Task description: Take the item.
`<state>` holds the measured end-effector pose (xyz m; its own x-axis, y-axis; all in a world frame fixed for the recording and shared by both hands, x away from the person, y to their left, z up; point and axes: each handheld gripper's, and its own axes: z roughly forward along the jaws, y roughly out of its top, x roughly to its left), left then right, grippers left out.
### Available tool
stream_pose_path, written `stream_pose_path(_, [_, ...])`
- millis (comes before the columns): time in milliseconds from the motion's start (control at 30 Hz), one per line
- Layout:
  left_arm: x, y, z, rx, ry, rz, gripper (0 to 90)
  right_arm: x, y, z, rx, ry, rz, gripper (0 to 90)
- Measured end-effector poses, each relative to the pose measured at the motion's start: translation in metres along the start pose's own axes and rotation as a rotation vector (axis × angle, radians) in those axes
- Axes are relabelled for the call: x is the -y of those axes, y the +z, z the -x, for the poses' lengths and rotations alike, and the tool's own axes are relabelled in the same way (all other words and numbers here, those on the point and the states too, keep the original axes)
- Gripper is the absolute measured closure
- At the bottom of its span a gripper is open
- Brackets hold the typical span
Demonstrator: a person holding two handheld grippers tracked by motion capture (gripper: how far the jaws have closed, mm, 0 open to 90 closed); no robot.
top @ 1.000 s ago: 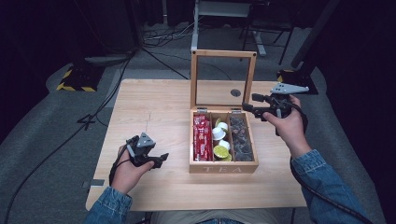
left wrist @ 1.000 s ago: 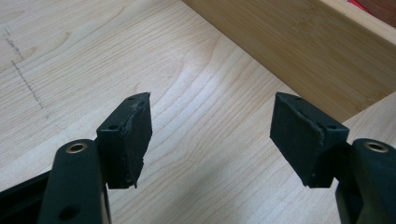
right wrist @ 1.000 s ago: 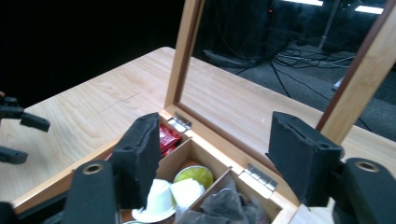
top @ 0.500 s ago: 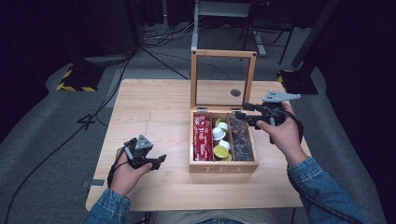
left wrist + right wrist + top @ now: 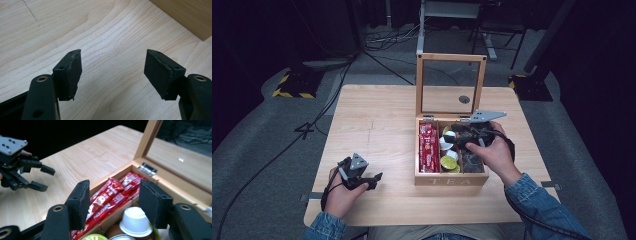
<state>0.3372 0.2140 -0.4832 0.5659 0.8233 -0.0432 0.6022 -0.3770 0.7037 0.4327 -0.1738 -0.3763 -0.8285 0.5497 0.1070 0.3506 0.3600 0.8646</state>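
Right gripper (image 5: 113, 205) has swung in from beside the tea box (image 5: 451, 179), jaws released, empty, now over the white pod (image 5: 135, 221) just beneath/ahead: pick looks imminent; left gripper (image 5: 113, 75) idle, open.

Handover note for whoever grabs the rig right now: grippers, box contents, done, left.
Left gripper: open, empty, low over the bare table, left of the tea box.
Right gripper: open, empty, over the box, jaws either side of the white capsule in the middle compartment.
Box: lid up; red sachets in the left compartment, capsules in the middle, dark items on the right.
Done: box open, nothing taken out.
Left: probably grip the white capsule and lift it.
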Motion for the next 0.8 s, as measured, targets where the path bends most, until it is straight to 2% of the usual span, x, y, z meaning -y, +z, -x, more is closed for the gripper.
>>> stream_pose_path(100, [0.001,0.004,-0.001,-0.013,0.02,-0.016,30.7,0.003,0.009,-0.006,-0.01,-0.002,-0.027,43.2])
stream_pose_path(233, [0.001,0.007,-0.001,-0.008,0.012,-0.007,30.5,0.006,0.017,-0.011,-0.017,-0.008,-0.053,42.9])
stream_pose_path(267, [0.002,0.01,-0.001,-0.011,0.017,-0.012,30.5,0.007,0.023,-0.014,-0.017,-0.014,-0.074,42.6])
stream_pose_path(400, [0.005,0.014,-0.003,-0.004,0.013,-0.021,30.4,0.009,0.031,-0.018,-0.02,-0.016,-0.101,42.5])
stream_pose_path(800, [0.008,0.019,-0.006,-0.007,0.019,0.002,28.3,0.011,0.056,-0.029,-0.015,-0.041,-0.182,41.7])
